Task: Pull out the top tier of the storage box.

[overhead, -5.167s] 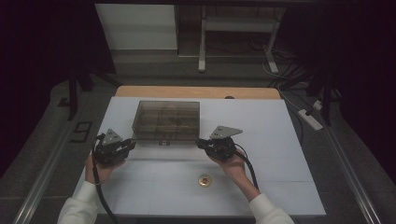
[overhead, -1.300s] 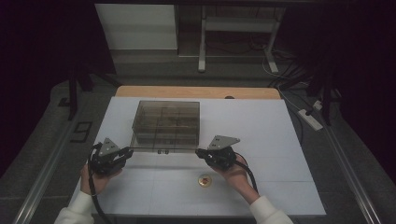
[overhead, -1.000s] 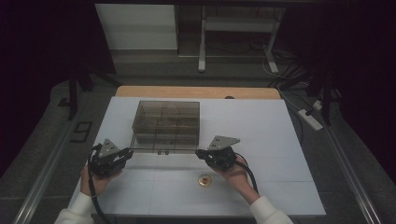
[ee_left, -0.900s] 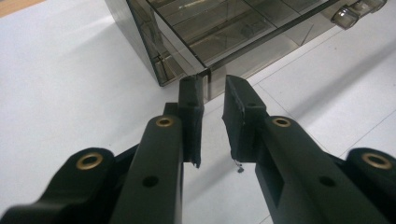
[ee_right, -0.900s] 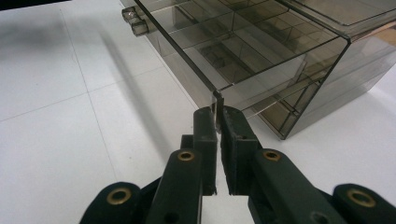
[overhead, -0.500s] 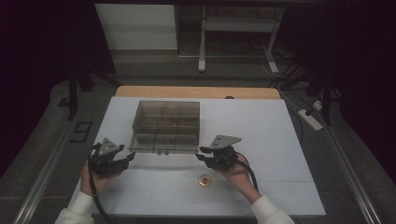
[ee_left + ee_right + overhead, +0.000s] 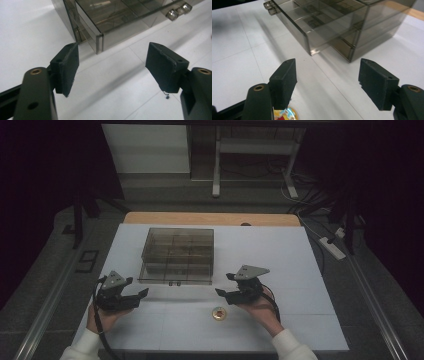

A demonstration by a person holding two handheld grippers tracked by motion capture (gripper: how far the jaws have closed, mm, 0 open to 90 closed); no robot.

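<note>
A smoky clear drawer box (image 7: 177, 245) stands mid-table, its bottom drawer (image 7: 175, 276) pulled out toward me, with two small knobs (image 7: 176, 11) on its front. My left gripper (image 7: 138, 286) sits just off the drawer's left front corner (image 7: 99, 42). Its jaws (image 7: 116, 66) have just been opening and hold nothing. My right gripper (image 7: 223, 284) sits off the right front corner (image 7: 312, 48). Its jaws (image 7: 327, 82) have likewise just been opening, with bare table between them.
A small round gold-rimmed object (image 7: 218, 313) lies on the white table (image 7: 300, 285) in front of the right gripper and peeks out under its left jaw (image 7: 285, 113). A wooden strip (image 7: 210, 218) runs along the table's far edge. Dark floor surrounds the table.
Since five seconds ago the bottom drawer has come out toward me. Over the last second both grippers' jaws have spread apart and stand off the drawer's corners; the hands barely shifted.
</note>
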